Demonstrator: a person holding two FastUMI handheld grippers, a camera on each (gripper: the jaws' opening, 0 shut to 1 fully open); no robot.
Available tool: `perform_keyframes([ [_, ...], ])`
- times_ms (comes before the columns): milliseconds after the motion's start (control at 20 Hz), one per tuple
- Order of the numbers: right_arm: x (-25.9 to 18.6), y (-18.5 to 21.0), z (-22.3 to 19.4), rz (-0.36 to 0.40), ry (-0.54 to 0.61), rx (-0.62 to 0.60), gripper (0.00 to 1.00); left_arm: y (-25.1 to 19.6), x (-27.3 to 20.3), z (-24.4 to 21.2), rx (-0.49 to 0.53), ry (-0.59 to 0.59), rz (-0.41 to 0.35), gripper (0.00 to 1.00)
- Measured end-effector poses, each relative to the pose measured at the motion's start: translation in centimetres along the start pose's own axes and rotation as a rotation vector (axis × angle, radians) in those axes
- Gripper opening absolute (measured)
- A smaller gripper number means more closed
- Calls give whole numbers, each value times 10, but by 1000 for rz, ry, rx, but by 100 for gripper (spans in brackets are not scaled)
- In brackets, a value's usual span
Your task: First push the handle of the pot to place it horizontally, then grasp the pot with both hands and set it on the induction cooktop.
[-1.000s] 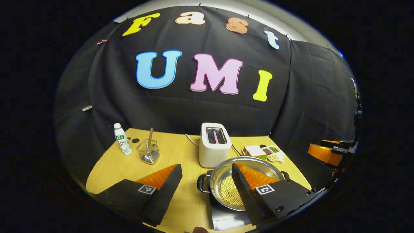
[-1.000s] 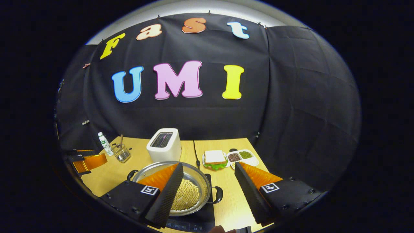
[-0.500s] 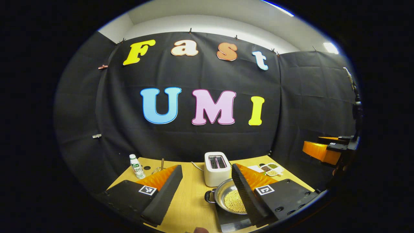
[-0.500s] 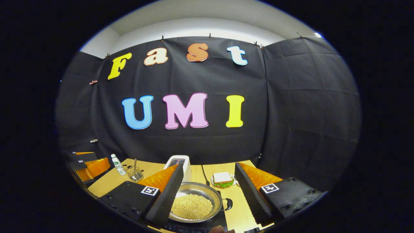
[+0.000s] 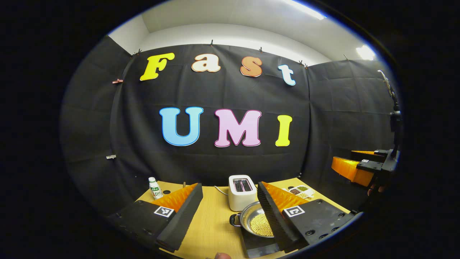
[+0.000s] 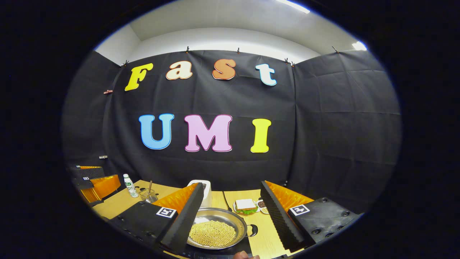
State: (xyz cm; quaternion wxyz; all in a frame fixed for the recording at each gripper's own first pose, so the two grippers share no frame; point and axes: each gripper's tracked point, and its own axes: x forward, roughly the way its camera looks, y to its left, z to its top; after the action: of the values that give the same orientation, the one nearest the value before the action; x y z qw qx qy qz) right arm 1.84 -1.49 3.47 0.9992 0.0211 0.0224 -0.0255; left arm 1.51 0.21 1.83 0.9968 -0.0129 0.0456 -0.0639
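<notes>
A steel pot [image 5: 253,223] with yellow beans in it sits on the black induction cooktop [image 5: 259,246] near the table's front edge. One black side handle [image 5: 234,220] points left in the left gripper view. The other handle [image 6: 253,229] points right in the right gripper view, where the pot [image 6: 215,232] rests on the cooktop [image 6: 215,252]. My left gripper [image 5: 229,187] is open, held back from and above the pot, touching nothing. My right gripper [image 6: 230,186] is open too, with nothing between its fingers. Each gripper also shows at the other view's side: the right gripper [image 5: 354,169] and the left gripper [image 6: 97,180].
On the wooden table [image 5: 212,223], a white toaster [image 5: 241,192] stands behind the pot. A small bottle [image 6: 130,185] and a glass cup [image 6: 148,195] are at the back left. A sandwich plate [image 6: 245,205] and a divided dish [image 5: 300,191] lie at the back right.
Both grippers have drawn back and tilted up from the pot, which now looks smaller and lower in both views. Both stay open. The pot has not moved on the cooktop.
</notes>
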Motion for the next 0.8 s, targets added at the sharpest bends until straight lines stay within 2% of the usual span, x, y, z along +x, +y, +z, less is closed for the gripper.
perform_keyframes([
  [150, 2, -3, -2, -8, 3, 2, 98, 1, 0, 1, 8, -7, 2, 95],
  [700, 3, 5, -1, 14, -3, -11, 98, 0, 1, 7, 15, -29, 14, 95],
  [750, 3, 6, -2, 18, -2, -11, 98, -1, 1, 7, 13, -27, 14, 92],
  [800, 4, 7, -2, 22, 1, -7, 98, -2, 0, 7, 14, -26, 14, 95],
])
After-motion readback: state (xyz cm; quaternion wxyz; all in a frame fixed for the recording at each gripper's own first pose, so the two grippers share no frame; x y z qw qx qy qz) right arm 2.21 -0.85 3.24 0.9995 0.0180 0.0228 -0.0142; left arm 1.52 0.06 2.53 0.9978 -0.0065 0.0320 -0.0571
